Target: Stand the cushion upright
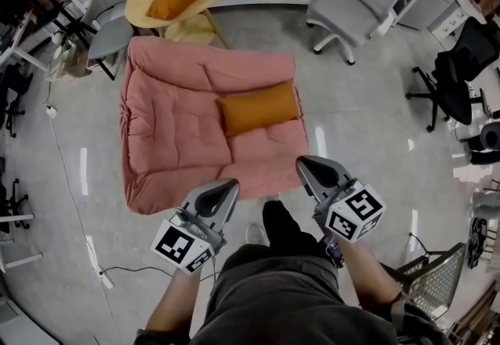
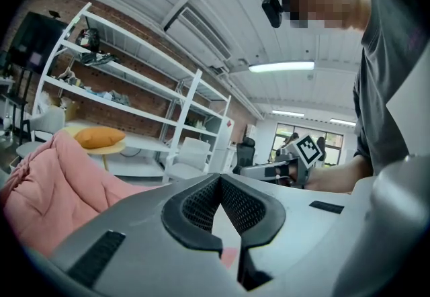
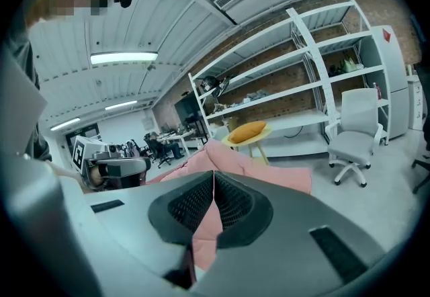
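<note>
Head view: cushion (image 1: 259,108) lies flat at frame centre, on pink mattress (image 1: 172,148).
Grippers: left gripper (image 1: 228,186), right gripper (image 1: 303,162) both closed, empty (lower frame).
Risk: soft cushion could flop over if nothing props it.

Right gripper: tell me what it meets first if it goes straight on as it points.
Probably the near edge of the pink floor sofa, before the orange cushion on it; depth is unclear.
</note>
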`<state>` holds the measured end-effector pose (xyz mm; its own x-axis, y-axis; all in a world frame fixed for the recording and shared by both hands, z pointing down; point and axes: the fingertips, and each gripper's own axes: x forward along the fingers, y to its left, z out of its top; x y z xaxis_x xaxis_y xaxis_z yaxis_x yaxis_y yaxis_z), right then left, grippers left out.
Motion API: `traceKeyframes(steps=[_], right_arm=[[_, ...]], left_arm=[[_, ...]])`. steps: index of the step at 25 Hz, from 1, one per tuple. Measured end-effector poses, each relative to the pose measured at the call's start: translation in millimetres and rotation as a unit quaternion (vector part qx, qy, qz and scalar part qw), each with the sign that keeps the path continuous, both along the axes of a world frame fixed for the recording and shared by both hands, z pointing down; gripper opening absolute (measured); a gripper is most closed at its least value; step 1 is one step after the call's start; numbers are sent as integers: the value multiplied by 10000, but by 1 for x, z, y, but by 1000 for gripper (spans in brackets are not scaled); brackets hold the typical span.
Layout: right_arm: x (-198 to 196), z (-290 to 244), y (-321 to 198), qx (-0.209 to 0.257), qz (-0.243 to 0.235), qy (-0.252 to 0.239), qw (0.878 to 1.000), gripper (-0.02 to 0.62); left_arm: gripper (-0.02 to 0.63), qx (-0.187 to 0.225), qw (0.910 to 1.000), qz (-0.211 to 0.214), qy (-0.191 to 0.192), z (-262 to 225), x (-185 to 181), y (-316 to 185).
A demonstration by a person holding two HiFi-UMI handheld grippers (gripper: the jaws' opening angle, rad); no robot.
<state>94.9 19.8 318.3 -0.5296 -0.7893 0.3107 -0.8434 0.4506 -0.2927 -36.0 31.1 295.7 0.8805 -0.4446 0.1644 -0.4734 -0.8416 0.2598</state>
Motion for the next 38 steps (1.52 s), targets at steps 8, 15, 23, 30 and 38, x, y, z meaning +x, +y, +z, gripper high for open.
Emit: traceKeyframes(steps=[8,15,23,30,38], right_arm=[[41,67,-83,-433,82,133,9989,17],[93,162,-152,-860,195,437,9952,17],[131,329,-211,-1614,-48,1110,9806,169],[163,463,-228,-2253,-371,1715,9584,209],[180,551,-228,-2676,-749,2346,9315,209]], left_arm=[[11,-352,9990,-99,-271,39,34,-79],[11,-783,9951,-180,-583,99,63,-140],[11,-1288,9873,-230,-900,161,69,-177],[11,-1755,9775,-315,-1124,211,74,-194],[11,-2149,9678,-443,-1234,239,82,-203]])
